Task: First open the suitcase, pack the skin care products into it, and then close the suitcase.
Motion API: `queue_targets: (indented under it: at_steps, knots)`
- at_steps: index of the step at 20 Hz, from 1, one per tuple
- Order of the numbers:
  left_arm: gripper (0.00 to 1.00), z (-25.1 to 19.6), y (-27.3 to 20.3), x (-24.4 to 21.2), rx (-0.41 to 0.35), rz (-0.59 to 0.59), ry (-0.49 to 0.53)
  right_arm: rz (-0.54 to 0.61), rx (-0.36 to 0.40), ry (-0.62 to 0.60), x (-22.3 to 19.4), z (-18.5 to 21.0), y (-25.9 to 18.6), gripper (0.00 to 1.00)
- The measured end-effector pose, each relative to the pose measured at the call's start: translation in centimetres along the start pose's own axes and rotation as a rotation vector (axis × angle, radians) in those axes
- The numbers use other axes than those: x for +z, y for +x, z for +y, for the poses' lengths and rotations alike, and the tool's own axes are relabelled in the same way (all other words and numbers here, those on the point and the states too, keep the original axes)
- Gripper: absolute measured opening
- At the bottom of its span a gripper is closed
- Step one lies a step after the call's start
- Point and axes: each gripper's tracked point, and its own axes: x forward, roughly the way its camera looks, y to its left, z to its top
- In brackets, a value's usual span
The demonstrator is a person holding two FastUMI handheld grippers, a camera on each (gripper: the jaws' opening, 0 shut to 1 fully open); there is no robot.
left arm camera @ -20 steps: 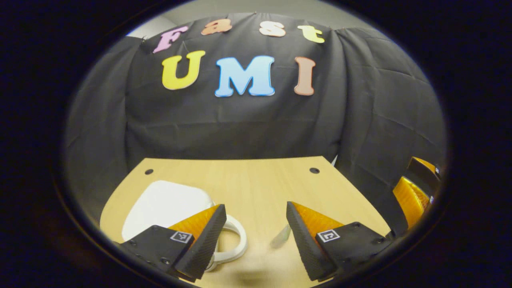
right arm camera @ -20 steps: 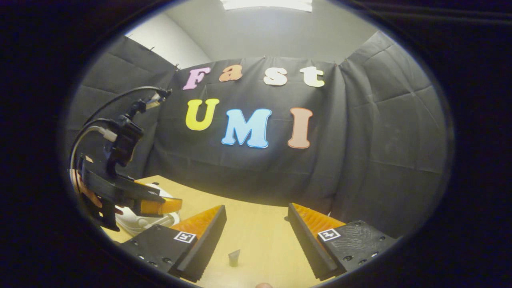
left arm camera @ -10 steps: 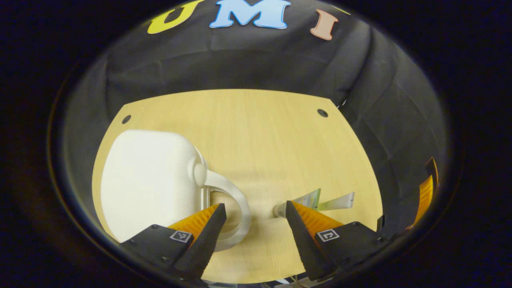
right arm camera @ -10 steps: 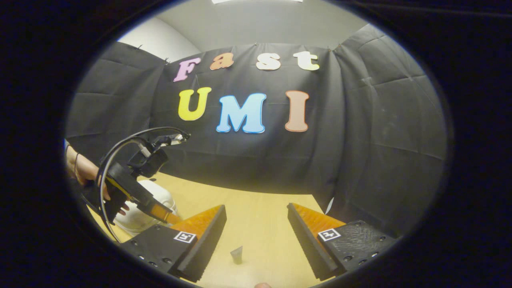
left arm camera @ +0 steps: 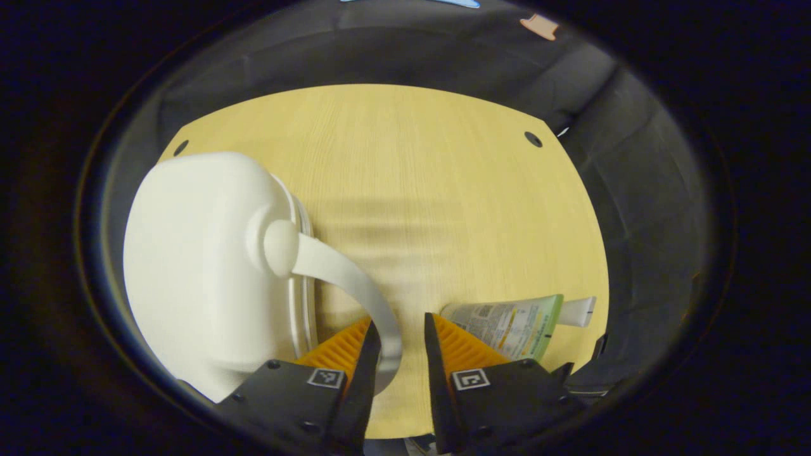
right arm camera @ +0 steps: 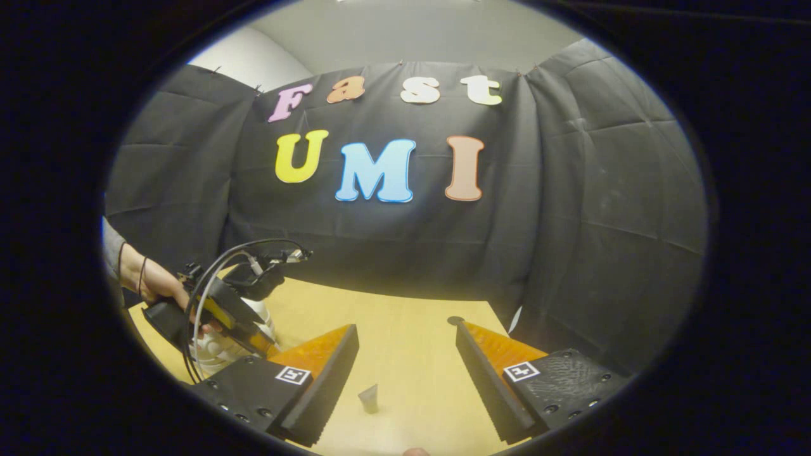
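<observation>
Since a second ago the left gripper has tipped down over the table and its jaws have gone from wide to narrow around the suitcase handle. Whether both fingers actually press on the handle I cannot tell; the loop's near end sits in the gap, against the left finger.

Suitcase: white, small, hard-shelled, closed, lying on the left part of the wooden table. Handle arcs from a round knob on the case's right side toward the near edge, into the jaws.

Skin care tube: lying flat on the table near the right edge, printed body with green band, white cap pointing right. Its left end is just behind the left gripper's right finger, apart from the suitcase.

Right gripper: jaws wide, holding nothing, level above the table's near right area. Between its fingers a small grey tube end stands on the table. At far left of the right gripper view, a hand holds the left gripper over the suitcase, with cables looping above it.
</observation>
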Motion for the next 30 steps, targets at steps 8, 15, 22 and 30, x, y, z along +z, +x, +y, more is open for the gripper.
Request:
queue_targets:
  at_steps: [8,15,22,30]
  knots:
    - [0.18,0.3,-0.5,0.1,-0.053,0.038,0.026,0.01,-0.046,0.009,0.1,0.9,-0.5,0.94]
    - [0.15,-0.7,-4.9,1.8,-0.163,0.007,-0.031,-0.003,-0.084,0.002,0.9,2.1,-0.9,0.94]
    - [0.15,3.6,-12.0,5.2,-0.11,-0.079,0.01,-0.029,-0.086,0.005,2.5,5.0,-0.5,0.94]
    - [0.18,16.7,-21.3,9.5,0.043,-0.162,0.065,-0.056,-0.099,0.002,4.3,8.7,0.4,0.94]
